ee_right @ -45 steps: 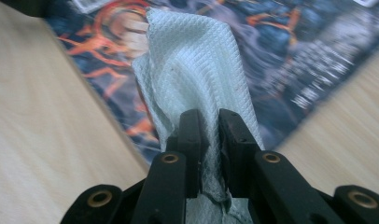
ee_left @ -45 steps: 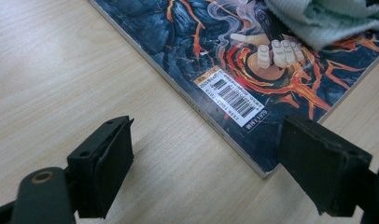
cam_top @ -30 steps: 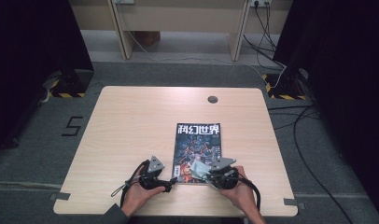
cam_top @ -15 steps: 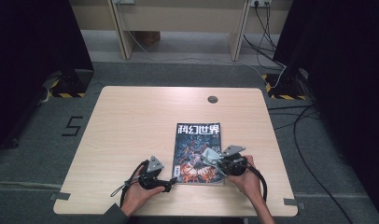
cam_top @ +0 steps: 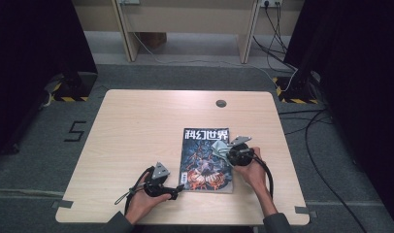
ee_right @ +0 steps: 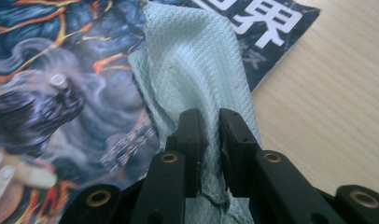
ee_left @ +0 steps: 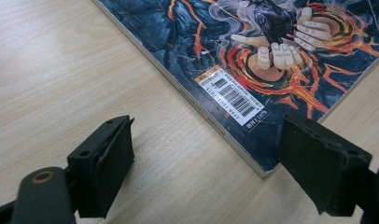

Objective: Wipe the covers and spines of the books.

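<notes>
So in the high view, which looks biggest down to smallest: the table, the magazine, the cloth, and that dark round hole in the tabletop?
1. Table, by far the largest.
2. Magazine.
3. Cloth, pinched in the right hand-held gripper and lying on the magazine cover.
4. Dark round hole, smallest, though it lies farther from the camera, so that gap is less sure.

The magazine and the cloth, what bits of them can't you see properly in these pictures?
- Magazine: in the high view the small print is too tiny to read; in the right gripper view its artwork is blurred, and the cloth covers part of the title.
- Barcode label: digits too small, left gripper view.
- Cloth: its lower end is hidden behind the right gripper, whose jaws pinch it.
- Left gripper: jaws stand open; its body is cut off by the bottom edge.
</notes>
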`<state>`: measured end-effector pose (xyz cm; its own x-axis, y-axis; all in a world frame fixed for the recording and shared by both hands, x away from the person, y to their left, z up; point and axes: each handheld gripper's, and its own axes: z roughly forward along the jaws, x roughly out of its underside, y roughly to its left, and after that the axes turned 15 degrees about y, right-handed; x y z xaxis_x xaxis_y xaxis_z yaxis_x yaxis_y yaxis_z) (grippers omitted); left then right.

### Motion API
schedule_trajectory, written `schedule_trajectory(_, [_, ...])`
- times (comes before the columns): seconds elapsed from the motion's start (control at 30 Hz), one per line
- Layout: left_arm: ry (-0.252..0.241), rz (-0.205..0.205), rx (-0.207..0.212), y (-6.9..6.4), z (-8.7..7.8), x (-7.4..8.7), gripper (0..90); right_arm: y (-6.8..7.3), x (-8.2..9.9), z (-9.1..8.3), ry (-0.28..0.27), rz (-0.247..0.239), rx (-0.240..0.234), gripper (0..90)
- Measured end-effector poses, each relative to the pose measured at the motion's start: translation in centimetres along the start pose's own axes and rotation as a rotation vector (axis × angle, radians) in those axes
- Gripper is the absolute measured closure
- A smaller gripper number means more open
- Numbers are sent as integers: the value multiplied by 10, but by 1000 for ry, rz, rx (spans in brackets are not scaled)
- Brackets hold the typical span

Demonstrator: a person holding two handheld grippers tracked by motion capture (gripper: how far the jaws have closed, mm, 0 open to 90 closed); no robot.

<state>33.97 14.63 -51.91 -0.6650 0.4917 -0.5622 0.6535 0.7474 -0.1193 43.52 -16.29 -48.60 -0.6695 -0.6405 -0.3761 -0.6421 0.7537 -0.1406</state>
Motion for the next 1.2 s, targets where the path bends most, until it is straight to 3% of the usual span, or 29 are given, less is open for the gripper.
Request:
schedule_trajectory(0.4, [-7, 6, 5, 1, 0, 1, 168, -15, -24, 12, 14, 12, 48, 797])
schedule_trajectory(0.83, [-17, 12, 8, 2, 1, 2, 167, -36, -61, 28, 67, 93, 108, 799])
schedule_trajectory(0.9, [-16, 12, 8, 2, 1, 2, 166, -35, -64, 28, 81, 78, 127, 800])
schedule_trajectory(1.03, [-15, 12, 8, 2, 1, 2, 166, -22, -71, 28, 104, -6, 162, 800])
schedule_trajectory(1.2, [-16, 11, 8, 2, 1, 2, 166, -15, -79, 30, 101, -24, 156, 800])
